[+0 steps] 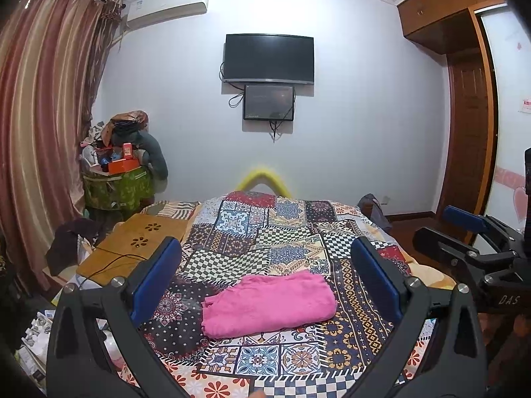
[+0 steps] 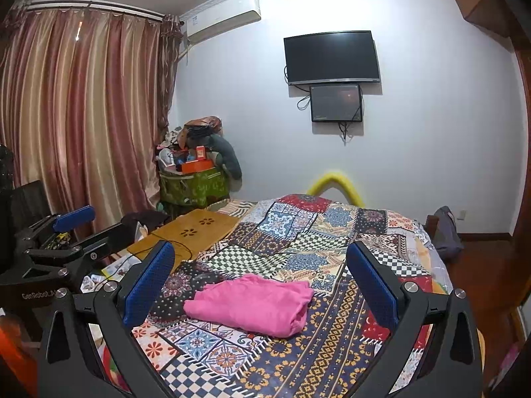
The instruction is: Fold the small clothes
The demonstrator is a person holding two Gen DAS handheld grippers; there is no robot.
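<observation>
Pink garment (image 1: pixel 268 303), neatly folded rectangle

Pink garment (image 1: pixel 268 303), folded (roughly rectangular), flat on patterned bedspread (image 1: pixel 288 232)

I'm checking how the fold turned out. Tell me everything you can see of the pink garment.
The pink garment is a soft, knit-looking cloth folded into a flat, roughly rectangular bundle with rounded, slightly rumpled edges; layered folds show at its right end in the right wrist view. It lies on the patterned bedspread. Neither open gripper touches it.
</observation>
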